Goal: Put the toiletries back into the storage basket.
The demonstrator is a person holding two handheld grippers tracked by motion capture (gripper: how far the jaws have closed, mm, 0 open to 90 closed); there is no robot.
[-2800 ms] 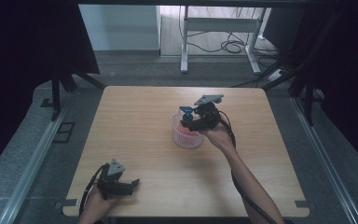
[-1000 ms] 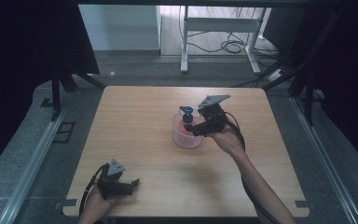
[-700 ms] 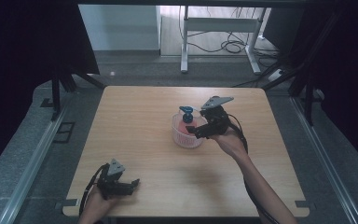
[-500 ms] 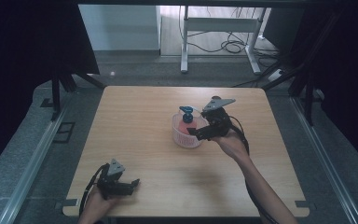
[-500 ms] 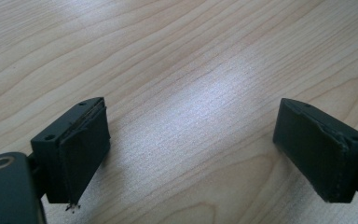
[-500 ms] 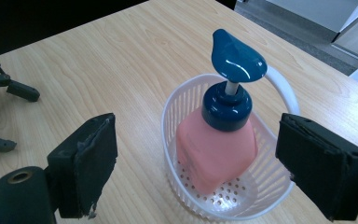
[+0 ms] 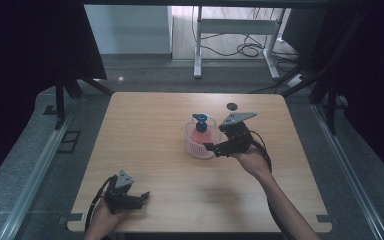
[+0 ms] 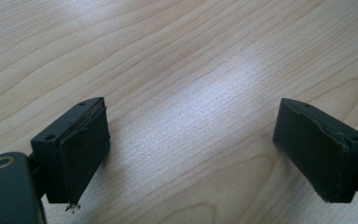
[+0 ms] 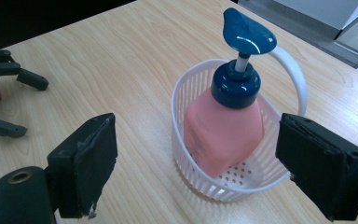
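Looked like the main job was already done: the pink pump bottle [image 9: 223, 135] sat upright inside the little white basket [image 9: 186, 100], roughly mid-table, a bit right of centre. All that seemed left was backing the hand off, or maybe grabbing the basket by its handle [image 9: 293, 74] if it needed to go somewhere.

The right gripper [image 7: 211, 148] hovered just beside the basket on its near right side, jaws spread wide with nothing pinched, not touching bottle or basket as far as I could tell. The left gripper [image 7: 141, 197] sat near the front edge of the wooden table [image 7: 145, 130], jaws wide apart too, just bare wood between them.
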